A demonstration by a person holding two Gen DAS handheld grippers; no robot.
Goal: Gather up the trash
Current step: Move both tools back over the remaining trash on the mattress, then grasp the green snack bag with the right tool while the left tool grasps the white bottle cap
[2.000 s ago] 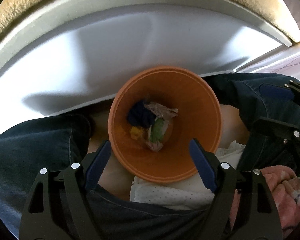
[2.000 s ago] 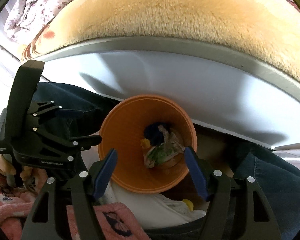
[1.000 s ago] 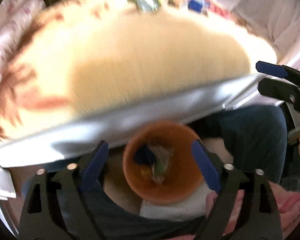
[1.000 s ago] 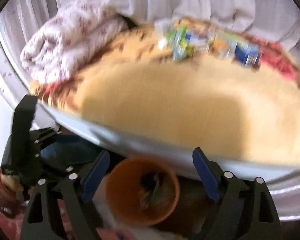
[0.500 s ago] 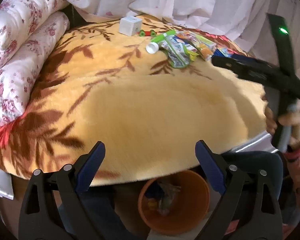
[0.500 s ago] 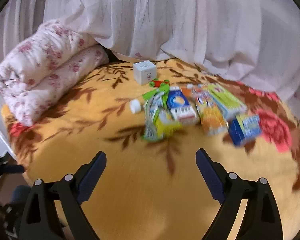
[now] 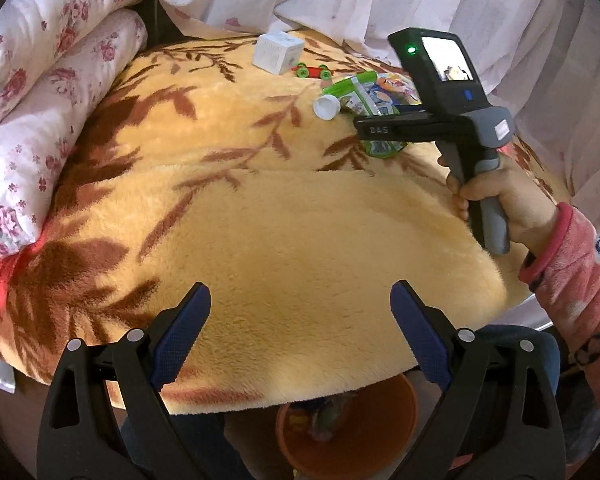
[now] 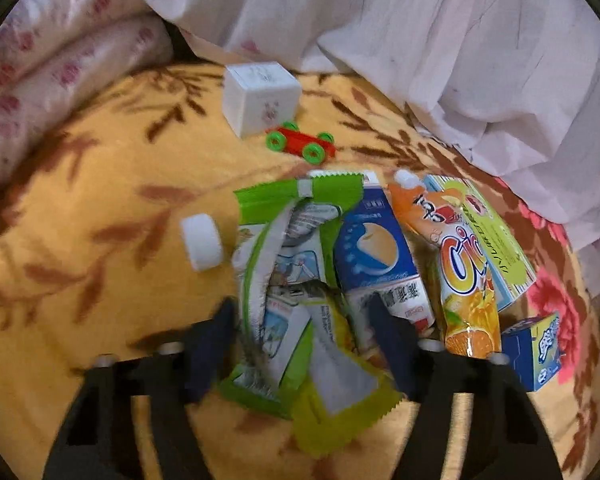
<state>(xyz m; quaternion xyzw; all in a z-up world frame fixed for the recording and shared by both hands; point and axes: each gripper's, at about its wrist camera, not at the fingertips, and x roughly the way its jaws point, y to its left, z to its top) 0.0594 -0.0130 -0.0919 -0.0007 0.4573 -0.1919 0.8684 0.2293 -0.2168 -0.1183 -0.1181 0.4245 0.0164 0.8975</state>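
Blanket edge hides most of the orange bin (image 7: pixel 384 432), right claw (image 8: pixel 304 344) motion-blurred

A yellow plush blanket (image 7: pixel 260 208) with brown leaves covers the bed, a rolled floral quilt (image 7: pixel 40 80) at its left and white curtains (image 8: pixel 440 40) behind.

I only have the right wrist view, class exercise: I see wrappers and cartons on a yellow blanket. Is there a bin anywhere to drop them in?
Observer: Yes, an orange bin sits below the near edge of the blanket, between the person's knees.
Operator: Anything in it?
Observer: Some crumpled scraps lie at the bottom; most of the inside is hidden by the blanket edge.
Operator: What is the left gripper doing?
Observer: The left gripper is open and empty above the near part of the blanket, far from the wrappers.
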